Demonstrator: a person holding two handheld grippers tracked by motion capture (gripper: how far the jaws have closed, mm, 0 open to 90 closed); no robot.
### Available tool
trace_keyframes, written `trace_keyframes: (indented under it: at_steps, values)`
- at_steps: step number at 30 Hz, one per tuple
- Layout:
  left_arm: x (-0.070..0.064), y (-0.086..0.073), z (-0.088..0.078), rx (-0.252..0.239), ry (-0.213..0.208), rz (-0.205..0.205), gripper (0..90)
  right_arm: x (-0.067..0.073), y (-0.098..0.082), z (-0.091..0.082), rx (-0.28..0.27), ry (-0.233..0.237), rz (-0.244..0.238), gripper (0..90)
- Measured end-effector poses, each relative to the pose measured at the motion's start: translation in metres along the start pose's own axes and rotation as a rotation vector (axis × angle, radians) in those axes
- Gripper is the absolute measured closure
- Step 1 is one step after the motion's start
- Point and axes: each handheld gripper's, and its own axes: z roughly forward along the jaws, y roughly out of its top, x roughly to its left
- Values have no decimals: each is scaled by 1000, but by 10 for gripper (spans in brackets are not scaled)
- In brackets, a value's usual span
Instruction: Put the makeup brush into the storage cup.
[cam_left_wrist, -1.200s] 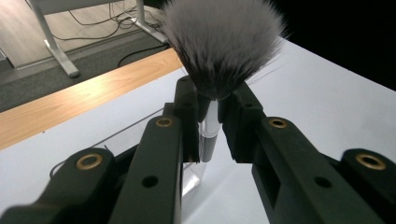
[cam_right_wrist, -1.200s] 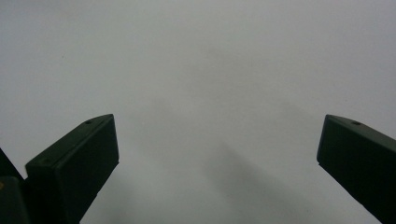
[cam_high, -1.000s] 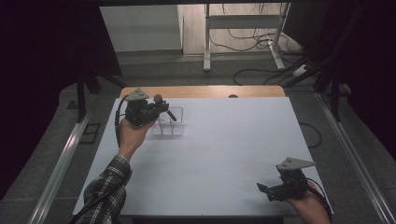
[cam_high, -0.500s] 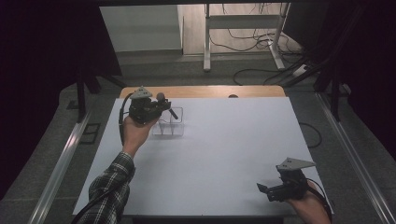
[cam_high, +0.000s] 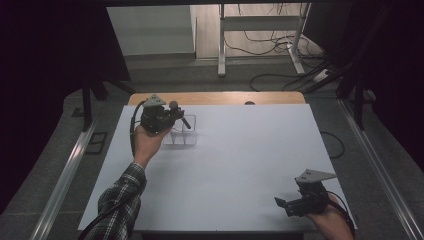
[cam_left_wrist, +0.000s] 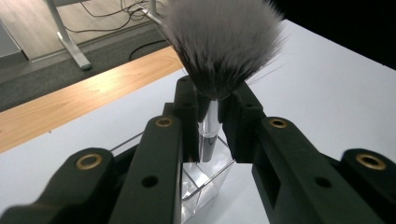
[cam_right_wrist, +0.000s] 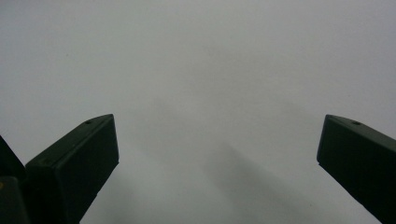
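My left gripper (cam_left_wrist: 210, 105) is shut on a makeup brush (cam_left_wrist: 219, 42) with grey-white bristles and a shiny metal ferrule. In the high view the left gripper (cam_high: 172, 114) holds the brush (cam_high: 179, 112) just above a clear plastic box (cam_high: 181, 134) at the far left of the white table. The brush handle slants down toward the box (cam_left_wrist: 205, 179). My right gripper (cam_right_wrist: 217, 140) stands open over bare table, its jaws wide apart with nothing between them. In the high view the right gripper (cam_high: 281, 205) rests near the front right corner.
The white table top (cam_high: 240, 150) spreads between the two hands. A wooden strip (cam_high: 220, 98) runs along its far edge. Beyond it are a grey floor, a white desk frame (cam_high: 260, 35) and cables. Dark curtains close off both sides.
The left hand has lifted slightly with the brush over the clear box. The right hand has kept still.
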Motion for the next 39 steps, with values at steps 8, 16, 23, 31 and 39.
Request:
trace_keyframes:
  at_steps: [8, 16, 23, 31, 39]
  values:
    - [0, -6, 10, 14, 1, -4, 765, 0, 0, 0, 4, 1, -1, 0]
    - [-1, -9, 15, 22, 1, -4, 766, 0, 0, 1, 6, 4, -1, 0]
    - [-1, -11, 19, 27, 0, -4, 766, 0, 0, 1, 7, 4, -2, 0]
    - [-2, -15, 23, 35, 3, -1, 765, 1, -1, 1, 12, 6, -6, 0]
    - [-3, -20, 28, 43, 6, 5, 764, 1, -1, 2, 20, 9, -6, 0]
